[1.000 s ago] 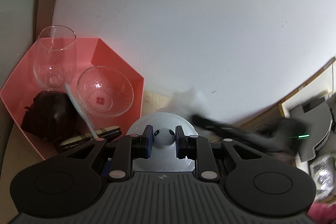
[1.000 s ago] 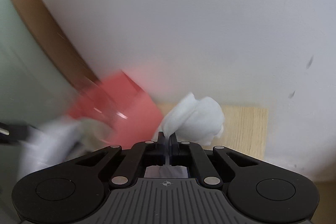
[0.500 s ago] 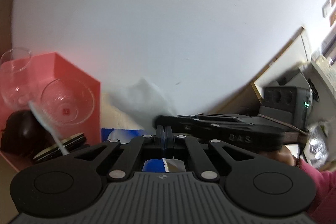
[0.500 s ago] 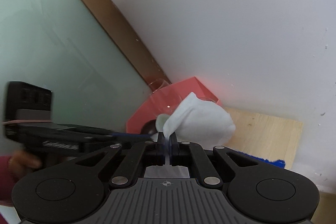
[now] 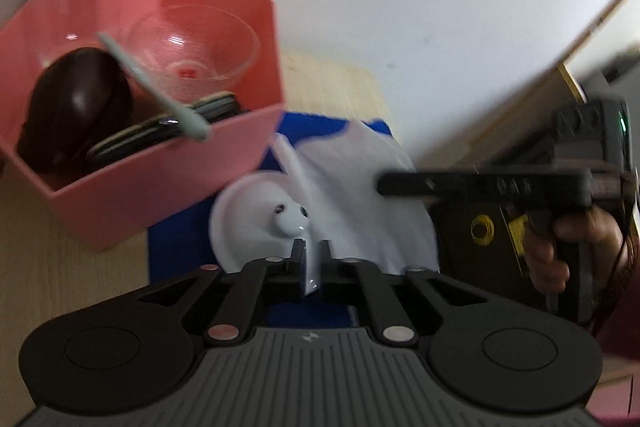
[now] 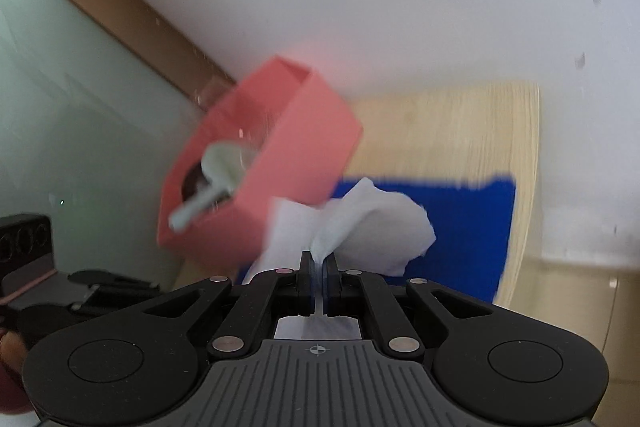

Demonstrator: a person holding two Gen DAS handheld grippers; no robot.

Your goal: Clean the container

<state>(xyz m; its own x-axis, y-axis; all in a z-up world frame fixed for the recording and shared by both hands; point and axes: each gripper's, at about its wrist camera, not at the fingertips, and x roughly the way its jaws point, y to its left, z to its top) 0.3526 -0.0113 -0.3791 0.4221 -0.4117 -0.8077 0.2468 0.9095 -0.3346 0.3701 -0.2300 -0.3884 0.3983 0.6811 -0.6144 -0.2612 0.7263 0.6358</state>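
A round white lid (image 5: 248, 219) with a small face-like knob (image 5: 290, 218) sits low over a blue mat (image 5: 176, 247). My left gripper (image 5: 312, 249) is shut on the lid's near part, just below the knob. A crumpled white cloth (image 5: 360, 187) rests against the lid's right side. The right gripper (image 5: 384, 183) reaches in from the right, holding that cloth. In the right wrist view, my right gripper (image 6: 318, 257) is shut on the white cloth (image 6: 372, 223) above the blue mat (image 6: 460, 227).
A pink hexagonal bin (image 5: 168, 179) stands at the left, holding a glass bowl (image 5: 192, 47), a dark brown rounded object (image 5: 76, 99), a pale green spoon (image 5: 160, 95) and dark flat items. A white wall is behind. A hand (image 5: 548, 251) grips the right tool. A wooden tabletop (image 6: 440, 131) lies under the mat.
The left view has swung down and closer to the white lid, which is between the fingers again. The cloth moved down from beside the pink bin onto the lid.
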